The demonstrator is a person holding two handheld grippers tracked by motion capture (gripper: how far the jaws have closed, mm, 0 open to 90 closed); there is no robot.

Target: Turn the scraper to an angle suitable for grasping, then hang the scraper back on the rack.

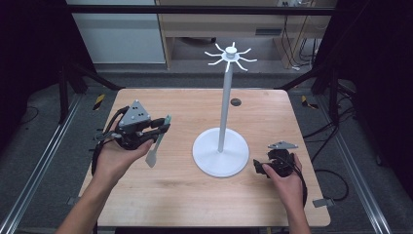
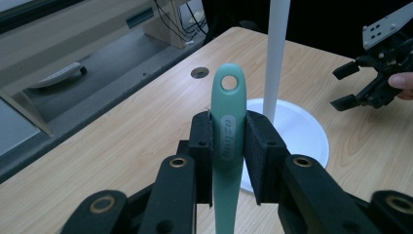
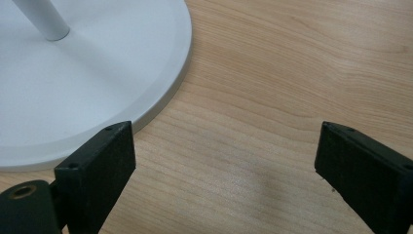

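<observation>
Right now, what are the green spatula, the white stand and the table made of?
Spatula: probably silicone or soft plastic, matte mint green with a moulded hanging hole.
Stand: looks like painted metal or hard plastic, smooth, even white.
Table: wood or wood-look laminate, pale with visible grain.

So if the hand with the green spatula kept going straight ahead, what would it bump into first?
Probably the white stand's pole. The left gripper, shut on the spatula, points toward it, the pole standing just right of the spatula's tip. Depth is unclear, so it might slip past on the left.
</observation>
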